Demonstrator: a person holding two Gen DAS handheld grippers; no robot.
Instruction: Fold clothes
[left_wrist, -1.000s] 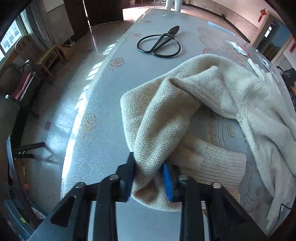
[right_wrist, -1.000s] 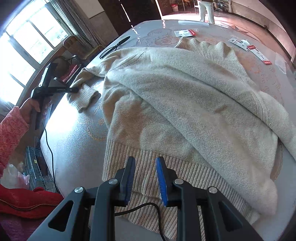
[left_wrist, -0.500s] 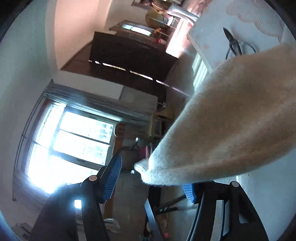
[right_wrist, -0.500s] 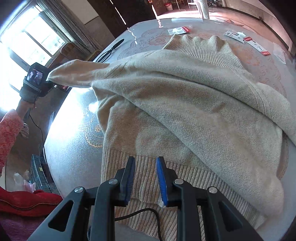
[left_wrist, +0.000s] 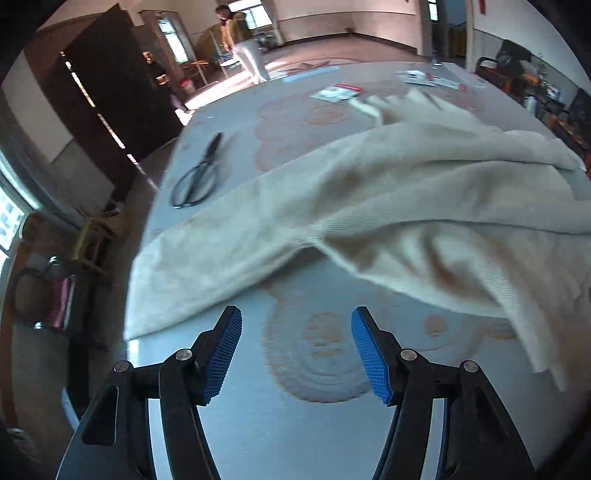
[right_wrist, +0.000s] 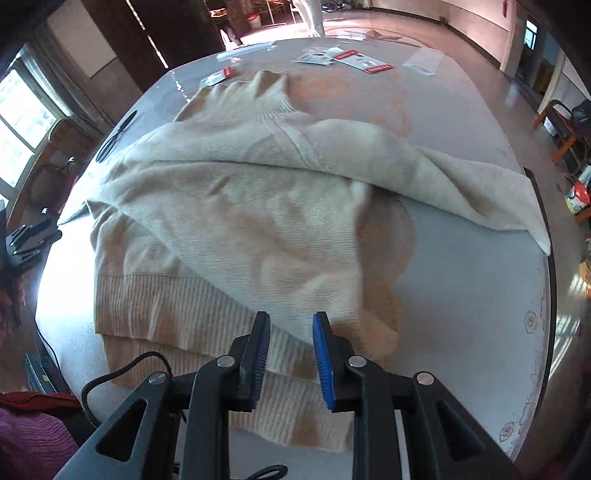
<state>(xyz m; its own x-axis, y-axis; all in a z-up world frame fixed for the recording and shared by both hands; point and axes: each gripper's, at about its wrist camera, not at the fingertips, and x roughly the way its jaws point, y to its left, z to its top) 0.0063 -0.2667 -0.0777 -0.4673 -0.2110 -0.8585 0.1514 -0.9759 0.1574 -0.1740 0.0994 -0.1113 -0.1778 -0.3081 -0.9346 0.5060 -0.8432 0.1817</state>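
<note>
A cream knitted sweater (right_wrist: 240, 221) lies spread on the grey patterned table (right_wrist: 461, 295), collar (right_wrist: 258, 96) at the far end and ribbed hem (right_wrist: 166, 302) nearest. One sleeve (left_wrist: 207, 266) stretches flat toward the table's left edge. Just short of that sleeve, my left gripper (left_wrist: 295, 350) is open wide over bare table, with nothing between its blue pads. My right gripper (right_wrist: 288, 347) hovers over the hem with a narrow gap; fabric shows through the gap but nothing is pinched. The left gripper (right_wrist: 29, 240) also shows at the left edge of the right wrist view.
Black scissors (left_wrist: 195, 181) lie on the table beyond the sleeve, near the left edge. Paper tags (right_wrist: 354, 61) are scattered at the far end. A black cable (right_wrist: 122, 373) loops by the hem. A person (left_wrist: 240, 40) stands far back. Chairs (right_wrist: 565, 129) stand to the right.
My left gripper was shut on the sleeve end, lifted it, then let go; the sleeve now lies flat and the jaws stand wide. My right gripper has shifted right along the hem.
</note>
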